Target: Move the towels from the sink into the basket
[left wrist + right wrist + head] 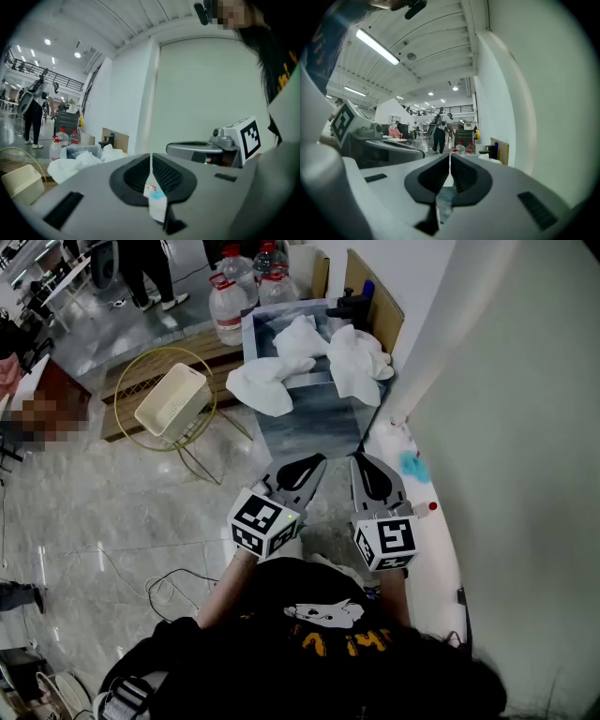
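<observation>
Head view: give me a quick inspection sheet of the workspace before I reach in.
Surface: sink, bare toward its near edge.
Job's things: white towels heaped in the sink and over its rim; basket on a wire stand, no towel seen in it.
Clutter: water bottles beside the sink; blue item on the white ledge.
Grippers: left gripper and right gripper shut, empty, short of the sink.
Cables: cable loose on the floor.
Surroundings: person standing beyond the basket.

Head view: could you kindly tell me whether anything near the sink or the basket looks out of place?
Yes. The basket sits tilted in its wire stand, not upright. White towels spill over the rim of the sink rather than lying fully inside it.
</observation>
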